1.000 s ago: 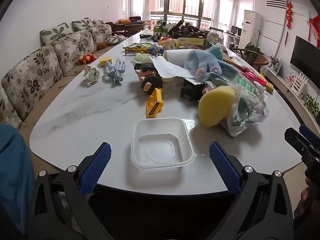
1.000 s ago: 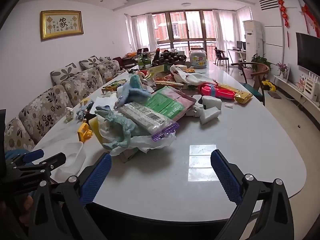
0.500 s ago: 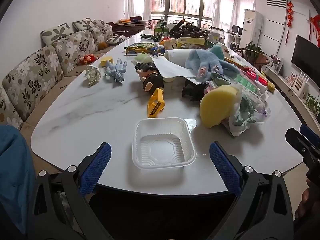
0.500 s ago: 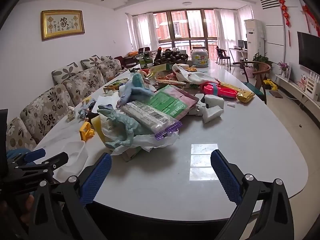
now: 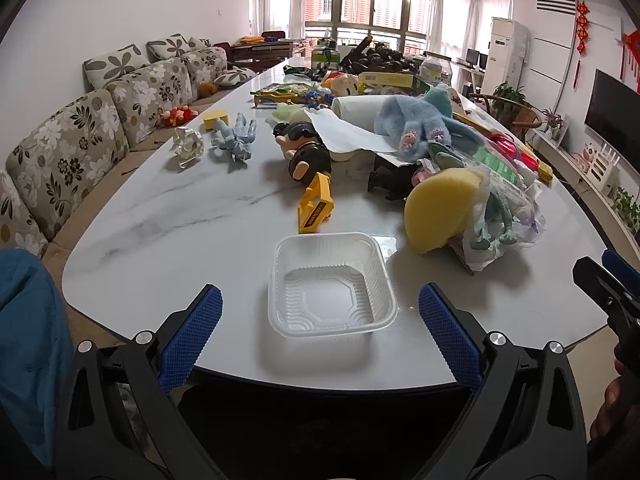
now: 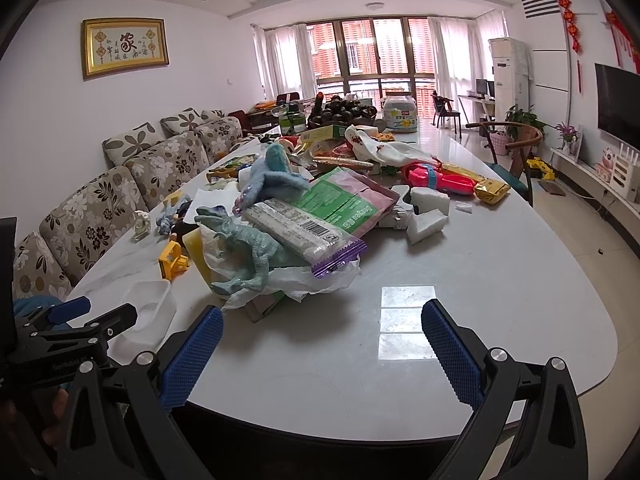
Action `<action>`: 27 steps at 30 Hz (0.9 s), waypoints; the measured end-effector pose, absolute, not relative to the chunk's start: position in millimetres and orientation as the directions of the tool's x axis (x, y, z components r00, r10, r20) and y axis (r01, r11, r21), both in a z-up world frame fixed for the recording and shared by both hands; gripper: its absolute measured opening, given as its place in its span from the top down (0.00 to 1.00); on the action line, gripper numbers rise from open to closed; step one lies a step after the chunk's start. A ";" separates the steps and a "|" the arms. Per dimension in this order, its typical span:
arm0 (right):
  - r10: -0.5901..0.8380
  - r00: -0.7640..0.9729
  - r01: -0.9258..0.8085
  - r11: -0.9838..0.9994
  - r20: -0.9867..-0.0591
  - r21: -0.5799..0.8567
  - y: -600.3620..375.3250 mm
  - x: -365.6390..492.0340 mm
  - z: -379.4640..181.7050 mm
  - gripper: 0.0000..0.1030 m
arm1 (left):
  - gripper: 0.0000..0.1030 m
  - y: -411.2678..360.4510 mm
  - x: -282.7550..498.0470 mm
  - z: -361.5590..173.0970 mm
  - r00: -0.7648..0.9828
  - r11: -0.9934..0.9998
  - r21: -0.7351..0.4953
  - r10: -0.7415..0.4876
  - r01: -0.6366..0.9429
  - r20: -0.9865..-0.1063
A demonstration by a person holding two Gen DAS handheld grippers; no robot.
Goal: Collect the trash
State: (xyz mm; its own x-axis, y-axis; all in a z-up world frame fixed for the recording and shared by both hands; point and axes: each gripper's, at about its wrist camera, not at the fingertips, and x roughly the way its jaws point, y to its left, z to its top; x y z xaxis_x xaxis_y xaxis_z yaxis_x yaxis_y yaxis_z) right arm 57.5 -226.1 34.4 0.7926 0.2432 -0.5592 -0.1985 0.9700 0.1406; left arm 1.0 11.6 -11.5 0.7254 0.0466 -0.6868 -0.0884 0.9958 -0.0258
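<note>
Left wrist view: the left gripper point(image 5: 320, 334) is hovering at the near table edge w/ its blue-padded fingers point(image 5: 191, 338) spread wide, pinching nothing; an empty clear plastic tray point(image 5: 331, 285) is sitting on the white marble table point(image 5: 168, 216) between & just ahead of the fingertips, not touching either pad; a yellow toy piece point(image 5: 315, 209) is lying just beyond the tray; a yellow sponge point(image 5: 439, 208) is leaning to the tray's right against a crumpled plastic bag point(image 5: 490, 240); farther back a dark figurine point(image 5: 306, 154), a blue plush point(image 5: 424, 126), a paper roll point(image 5: 360, 106) & a crumpled wrapper point(image 5: 185, 146) are cluttering the top; a floral sofa point(image 5: 80, 140) is running along the left side; the right gripper's tip point(image 5: 608, 284) is showing at the right edge. Right wrist view: the right gripper point(image 6: 322, 354) is also hanging over the near edge, fingers point(image 6: 451, 356) spread apart & empty, bare tabletop point(image 6: 460, 272) ahead of it; the tray point(image 6: 146, 314) is sitting at lower left, w/ the left gripper point(image 6: 76, 322) right beside it; a green toy dinosaur point(image 6: 250, 254) is standing on the white bag point(image 6: 312, 280) in the pile, a barcode-printed snack packet point(image 6: 304, 236) resting over its back & a green-pink pouch point(image 6: 344, 200) behind that; white foam blocks point(image 6: 428, 212) are lying to the pile's right, a pink toy point(image 6: 436, 178) & a gold packet point(image 6: 491, 191) farther off.
</note>
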 end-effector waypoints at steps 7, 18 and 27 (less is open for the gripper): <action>0.240 0.788 -0.188 0.971 -0.567 0.149 -227.8 59.8 33.1 0.05 | 0.07 12.5 0.0 -12.3 0.724 0.996 -0.028 0.045 -0.088 -0.688; 0.241 0.787 -0.193 0.970 -0.568 0.145 -227.3 59.9 33.2 0.05 | 0.07 12.7 -3.0 -14.5 0.726 0.995 -0.017 0.057 -0.094 -0.685; 0.246 0.783 -0.195 0.969 -0.571 0.150 -226.2 60.5 33.2 0.05 | 0.07 11.5 0.4 -13.7 0.723 0.995 -0.020 0.055 -0.094 -0.689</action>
State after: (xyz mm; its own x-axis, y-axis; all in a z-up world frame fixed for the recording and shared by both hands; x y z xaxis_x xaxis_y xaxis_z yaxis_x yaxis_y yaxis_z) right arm 60.5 -226.2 33.2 0.7831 0.2458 -0.5713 -0.1951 0.9693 0.1496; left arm 0.4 11.5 -13.7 0.7230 0.0545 -0.6887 -0.0943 0.9953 -0.0202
